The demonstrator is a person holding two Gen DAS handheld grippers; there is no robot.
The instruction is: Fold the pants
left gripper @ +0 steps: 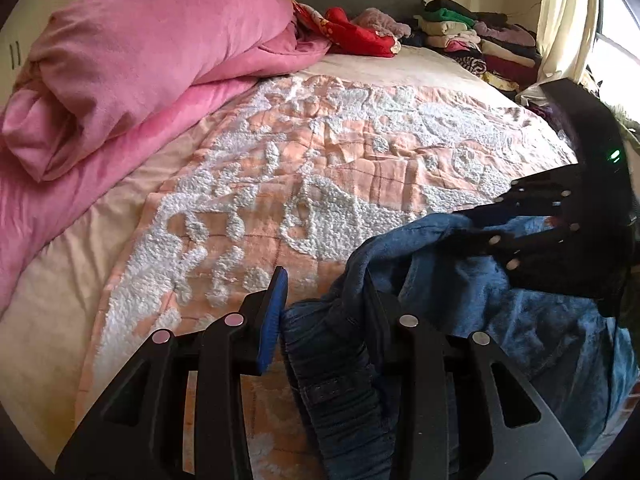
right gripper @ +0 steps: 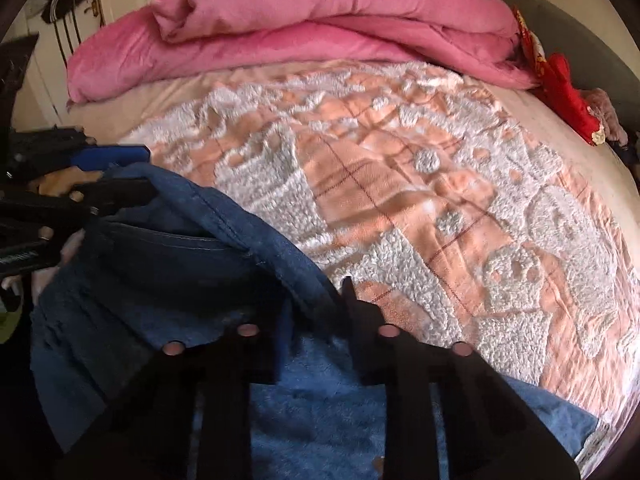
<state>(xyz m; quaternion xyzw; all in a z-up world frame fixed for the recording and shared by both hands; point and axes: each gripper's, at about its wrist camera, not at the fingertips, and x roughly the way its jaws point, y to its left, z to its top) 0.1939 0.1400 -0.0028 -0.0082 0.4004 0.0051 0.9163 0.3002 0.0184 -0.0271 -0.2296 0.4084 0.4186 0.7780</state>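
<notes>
Blue fleece-lined denim pants [left gripper: 460, 312] are bunched at the near edge of the bed, their elastic waistband [left gripper: 336, 364] between my left gripper's [left gripper: 324, 304] fingers. The jaws stand a little apart with the waistband fabric between them; the blue pad [left gripper: 274, 312] shows on the left finger. My right gripper [right gripper: 316, 320] holds the pants' denim edge [right gripper: 248, 240] between its dark fingers, above the fleece lining [right gripper: 320, 400]. The right gripper also shows in the left wrist view [left gripper: 520, 232], and the left gripper shows in the right wrist view [right gripper: 120, 176], both at the pants.
The bed carries a peach and white textured blanket [left gripper: 320, 160]. A folded pink duvet [left gripper: 140, 60] lies along the far side. Red cloth [left gripper: 360, 36] and stacks of folded clothes [left gripper: 480, 40] sit by the headboard. A curtain [left gripper: 560, 20] hangs at the right.
</notes>
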